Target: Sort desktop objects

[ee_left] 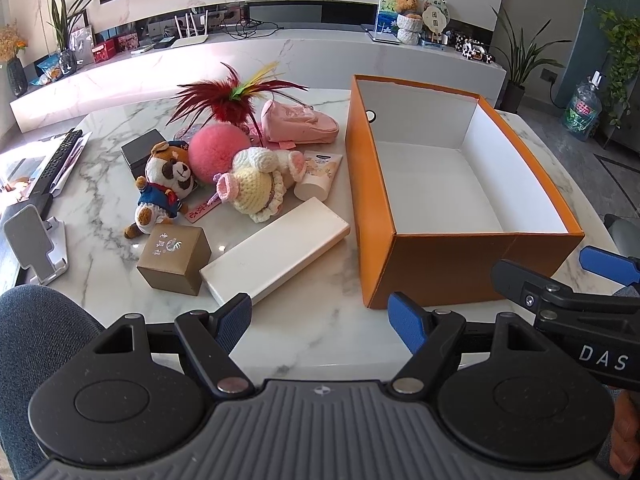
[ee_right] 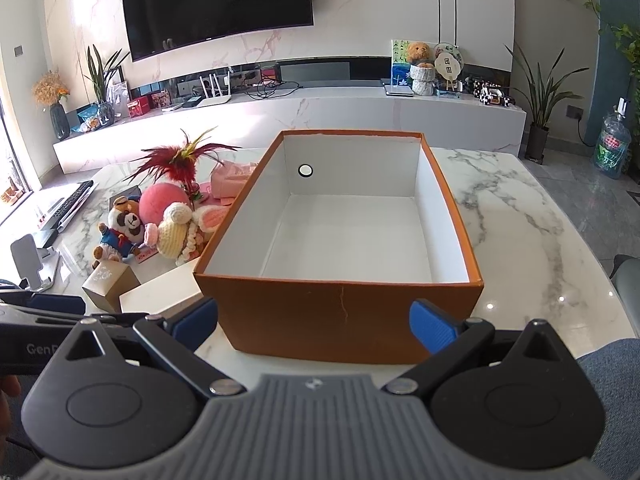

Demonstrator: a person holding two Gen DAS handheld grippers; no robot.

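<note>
An open orange cardboard box with a white inside point(ee_right: 340, 312) is sitting on the white marbled counter point(ee_left: 312, 328), with nothing in it. Just to its left a heap is lying: a long white rectangular box point(ee_left: 276, 250), a small gold-brown cube box point(ee_left: 176, 260), a brown plush bear in a blue jacket point(ee_left: 162, 188), a yellow crocheted doll point(ee_left: 256, 188) and a fluffy pink ball point(ee_left: 218, 152). The left claw point(ee_left: 320, 322) is hovering with its jaws wide apart, gripping nothing. The right claw point(ee_right: 316, 326) is facing the orange box's near wall, jaws also spread and bare.
</note>
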